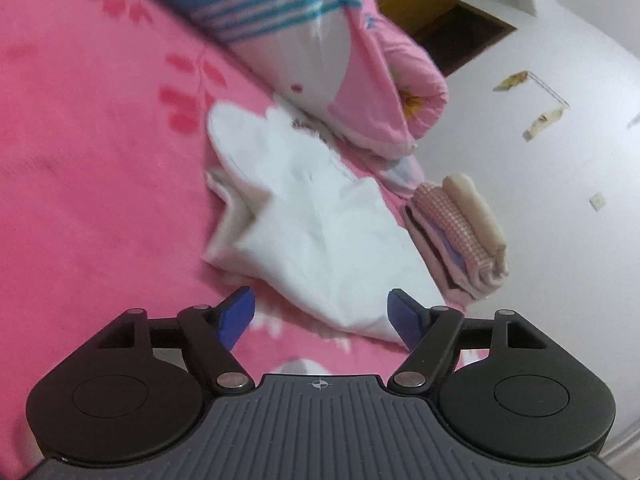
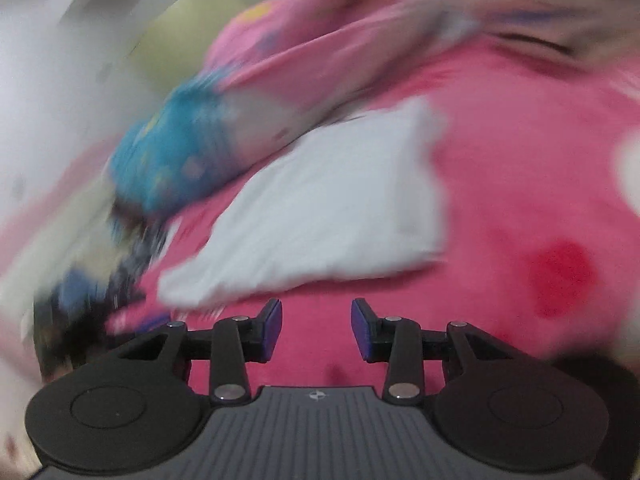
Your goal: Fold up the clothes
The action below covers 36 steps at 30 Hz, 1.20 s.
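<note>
We see a soft white cloth garment (image 1: 320, 236) on fuzzy pink fleece bedding (image 1: 92, 184), beside smooth cotton folded clothes (image 1: 460, 236), with matt black plastic on the left gripper (image 1: 322, 316) and shiny metal rivets (image 1: 231, 380).

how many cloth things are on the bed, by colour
white garment: 1
pink checked folded cloth: 1
cream folded cloth: 1
pink quilt: 1
blue striped quilt: 1
total: 5, all lying on the pink bed sheet
</note>
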Tool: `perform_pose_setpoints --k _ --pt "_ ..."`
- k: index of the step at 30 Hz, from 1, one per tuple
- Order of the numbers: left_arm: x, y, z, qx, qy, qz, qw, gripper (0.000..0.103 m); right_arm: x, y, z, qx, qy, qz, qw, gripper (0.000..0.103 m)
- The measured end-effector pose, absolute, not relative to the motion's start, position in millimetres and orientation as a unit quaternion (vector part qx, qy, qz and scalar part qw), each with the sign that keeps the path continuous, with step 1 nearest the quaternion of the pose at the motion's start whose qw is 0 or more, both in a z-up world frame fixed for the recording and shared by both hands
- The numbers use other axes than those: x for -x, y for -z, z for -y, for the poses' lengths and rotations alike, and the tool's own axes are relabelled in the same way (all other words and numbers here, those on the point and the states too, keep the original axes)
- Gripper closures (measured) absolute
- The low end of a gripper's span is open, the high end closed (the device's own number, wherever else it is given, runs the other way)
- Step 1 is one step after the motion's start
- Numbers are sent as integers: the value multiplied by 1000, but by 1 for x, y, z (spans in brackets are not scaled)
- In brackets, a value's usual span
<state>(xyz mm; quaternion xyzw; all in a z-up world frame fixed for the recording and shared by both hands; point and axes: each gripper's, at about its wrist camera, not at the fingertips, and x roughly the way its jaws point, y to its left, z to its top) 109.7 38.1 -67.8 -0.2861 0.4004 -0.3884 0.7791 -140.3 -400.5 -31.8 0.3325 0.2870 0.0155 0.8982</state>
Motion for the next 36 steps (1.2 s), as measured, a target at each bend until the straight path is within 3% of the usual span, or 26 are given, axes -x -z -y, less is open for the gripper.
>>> perform_pose_setpoints --k 6,9,12,14,17,22,30,33,34,36 --pt "-116 74 -15 319 333 -403 791 37 139 51 447 -457 19 -265 849 63" --pt "-117 78 -16 332 302 -407 795 51 127 66 459 -484 42 -269 832 67" --pt "-118 80 -22 345 283 -410 795 62 112 86 468 -521 31 -269 809 77" --pt "-118 82 -24 345 274 -414 797 76 105 91 470 -523 26 -268 809 97" --pt "-119 85 -27 345 265 -419 797 86 105 82 475 -506 24 -240 828 100" --pt "-118 86 -28 339 265 -420 799 89 101 73 486 -458 69 -231 856 101" --pt "-119 88 -31 343 268 -421 796 89 121 73 493 -483 79 -229 842 98" --pt "-119 89 -31 346 269 -422 794 89 119 69 479 -460 41 -255 849 81" --pt "-119 89 -31 346 269 -422 794 89 116 68 474 -451 32 -264 852 67" --pt "-119 89 -30 348 269 -422 793 89 108 70 466 -435 21 -279 856 64"
